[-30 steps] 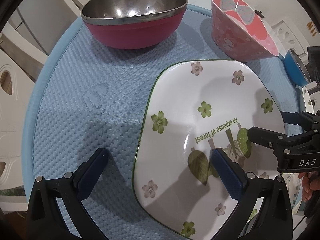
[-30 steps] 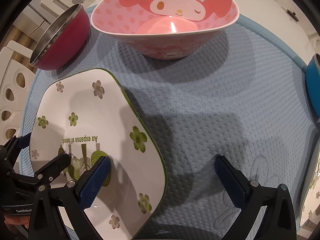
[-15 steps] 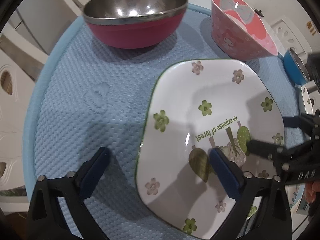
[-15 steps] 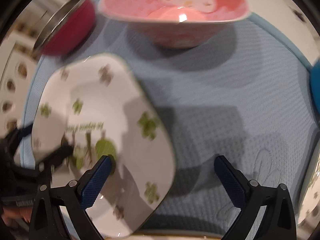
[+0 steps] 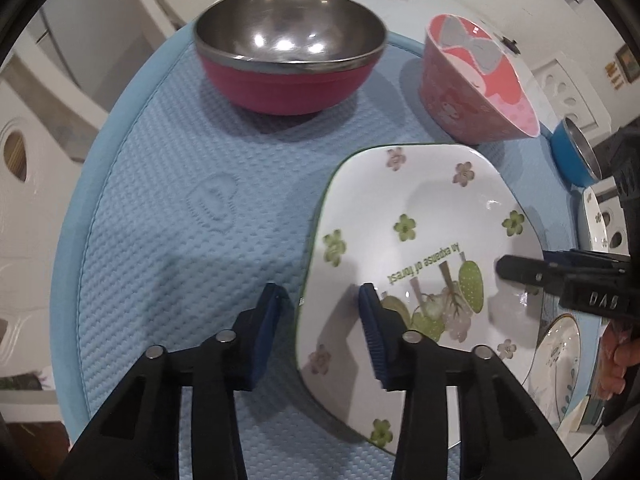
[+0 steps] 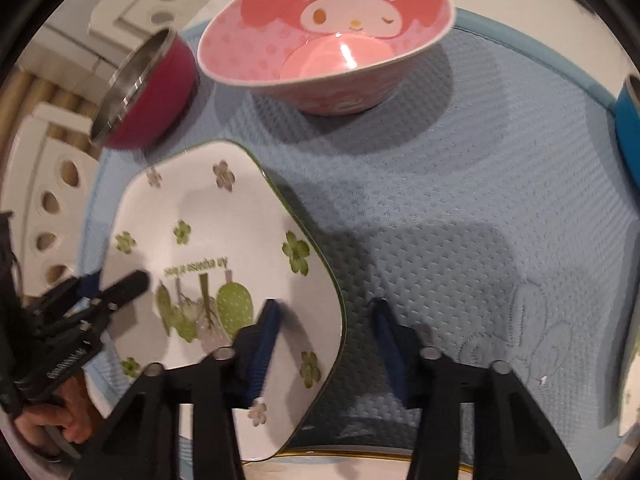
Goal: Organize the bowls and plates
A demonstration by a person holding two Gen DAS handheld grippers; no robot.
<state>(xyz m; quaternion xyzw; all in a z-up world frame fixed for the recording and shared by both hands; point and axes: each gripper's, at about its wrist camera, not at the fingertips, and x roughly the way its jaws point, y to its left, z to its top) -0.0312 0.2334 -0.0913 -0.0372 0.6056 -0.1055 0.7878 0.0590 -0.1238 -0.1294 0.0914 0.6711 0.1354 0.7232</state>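
Note:
A white square plate point(image 5: 420, 216) with green flowers lies on the blue mat point(image 5: 180, 200). My left gripper point(image 5: 320, 336) straddles the plate's left rim, one pad on the plate's face and one outside the edge. Its jaws are closing on that rim. My right gripper point(image 6: 326, 332) straddles the opposite rim of the plate point(image 6: 208, 216) the same way, jaws also closing, and that side looks slightly raised off the mat point(image 6: 480, 200). Behind the plate stand a red steel-lined bowl point(image 5: 288, 80) and a pink cartoon bowl point(image 5: 476, 88).
A blue bowl point(image 5: 568, 156) sits at the mat's right edge. More patterned plates point(image 5: 560, 352) lie off the mat on that side. White chairs with oval cut-outs point(image 6: 52, 204) ring the table. A hand point(image 6: 68, 416) holds the left gripper.
Both grippers went from wide open to narrow, pinching the plate's two opposite rims. The plate shifted a little and its right side lifted off the mat.

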